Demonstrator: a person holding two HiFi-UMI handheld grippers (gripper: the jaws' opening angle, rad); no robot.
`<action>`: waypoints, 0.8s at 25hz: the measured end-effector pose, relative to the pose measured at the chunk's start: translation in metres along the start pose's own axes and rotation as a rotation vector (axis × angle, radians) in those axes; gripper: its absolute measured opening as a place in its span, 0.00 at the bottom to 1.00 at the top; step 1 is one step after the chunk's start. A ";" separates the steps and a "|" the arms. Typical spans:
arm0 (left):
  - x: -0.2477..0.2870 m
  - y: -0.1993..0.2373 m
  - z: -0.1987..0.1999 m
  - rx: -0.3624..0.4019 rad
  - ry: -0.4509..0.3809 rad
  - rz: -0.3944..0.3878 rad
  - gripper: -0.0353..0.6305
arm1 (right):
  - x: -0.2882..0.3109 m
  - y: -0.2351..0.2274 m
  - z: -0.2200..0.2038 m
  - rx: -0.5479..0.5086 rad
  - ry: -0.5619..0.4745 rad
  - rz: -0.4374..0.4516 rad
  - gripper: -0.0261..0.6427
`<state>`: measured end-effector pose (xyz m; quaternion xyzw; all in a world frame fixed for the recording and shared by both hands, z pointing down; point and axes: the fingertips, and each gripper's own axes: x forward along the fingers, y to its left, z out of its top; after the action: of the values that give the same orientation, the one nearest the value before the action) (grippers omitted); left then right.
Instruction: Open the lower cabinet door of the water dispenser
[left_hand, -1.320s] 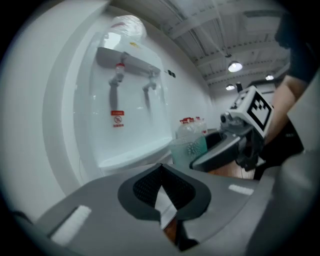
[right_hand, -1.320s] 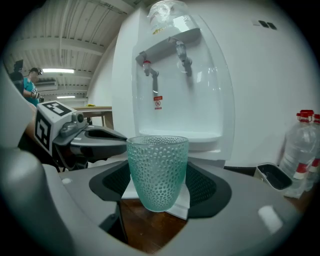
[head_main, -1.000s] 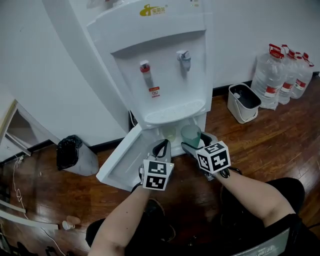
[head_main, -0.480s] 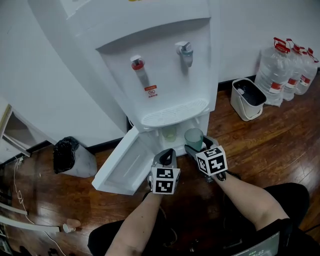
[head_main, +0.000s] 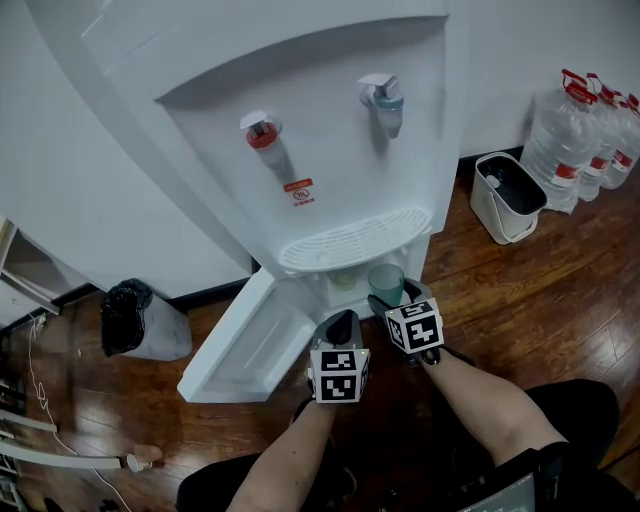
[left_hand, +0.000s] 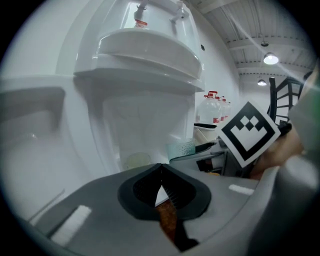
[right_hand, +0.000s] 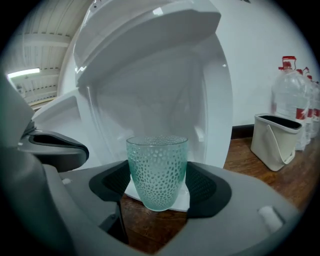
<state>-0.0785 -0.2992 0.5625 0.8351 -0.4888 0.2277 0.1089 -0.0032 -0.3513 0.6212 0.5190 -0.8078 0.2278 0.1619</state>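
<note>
Door already wide open, glass cup at the cabinet mouth

The lower cabinet door (head_main: 250, 340) of the water dispenser (head_main: 330, 150) stands swung out to the left, its inner face up toward the head camera, so the opening itself looks done. The left tongs (head_main: 338, 325) are pressed together with nothing between them and hang just in front of the open cabinet, beside the door's free edge. The right tongs (right_hand: 157, 186) are clamped on a green dimpled cup (right_hand: 157, 170), held upright above the wooden floor (head_main: 520, 290) and close under the drip tray (head_main: 350, 243).

Several things could go wrong from here. The cup is smooth-walled and tapers downward, so a slack or tilted grip could let it slide out and fall to the floor. Its rim sits near the overhanging tray; a lift or a push forward at the wrong height would knock it there and twist it in the pads. A pale cup (left_hand: 136, 160) stands inside the cabinet, and reaching in carelessly could tip it. The left tongs, so near the door, could nudge it back toward closed or strain it past its hinge stop.
</note>
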 end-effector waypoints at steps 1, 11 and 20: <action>0.002 0.002 -0.001 -0.023 0.002 0.001 0.05 | 0.006 -0.002 -0.001 -0.001 0.006 -0.005 0.56; 0.022 0.014 -0.011 -0.073 0.030 -0.035 0.05 | 0.045 -0.014 -0.010 0.018 0.032 -0.032 0.56; 0.038 0.013 -0.006 -0.010 0.022 -0.036 0.05 | 0.056 -0.016 -0.004 -0.021 0.002 -0.023 0.56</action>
<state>-0.0752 -0.3324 0.5859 0.8407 -0.4734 0.2326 0.1226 -0.0116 -0.3980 0.6557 0.5263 -0.8039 0.2180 0.1710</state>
